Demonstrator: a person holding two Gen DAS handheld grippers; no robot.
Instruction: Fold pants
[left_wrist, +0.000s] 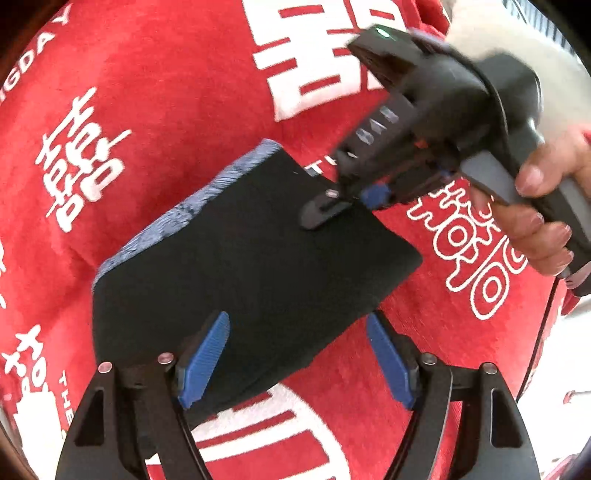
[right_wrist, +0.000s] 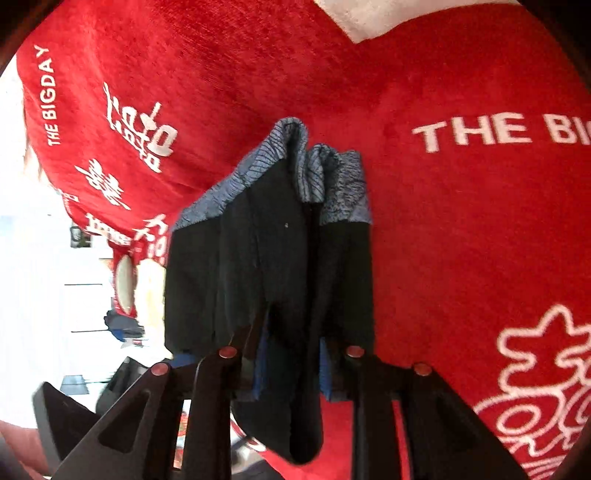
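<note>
**Right gripper pinches the pants; left gripper stands open**

We see the pants (left_wrist: 236, 258), black with a blue-grey patterned band (left_wrist: 177, 218) along one edge, lying folded into a compact shape on a red blanket (left_wrist: 166, 92) with white lettering and Chinese characters. In the left wrist view the band runs along the far left edge of the fold, and the black cloth spreads from there toward the right.

Our left gripper (left_wrist: 299, 354) is spread wide, its blue pads (left_wrist: 205, 354) apart. The left pad sits over the near edge of the black cloth and the right pad lies just beside that edge, over the blanket. It grips nothing.

Our right gripper (left_wrist: 328, 206) comes in from the upper right of the left wrist view, held by a hand (left_wrist: 535, 206). Its fingertips meet at the far right edge of the pants, closed on the cloth there. In the right wrist view, the same gripper (right_wrist: 291, 369) has the black cloth bunched between its fingers, with the pants (right_wrist: 266, 258) stretching away from it and the band (right_wrist: 295, 170) at the far end, folded and rumpled into ridges. The blanket (right_wrist: 443, 221) fills the area around them, and a bright, blurred room shows past its left edge.
</note>
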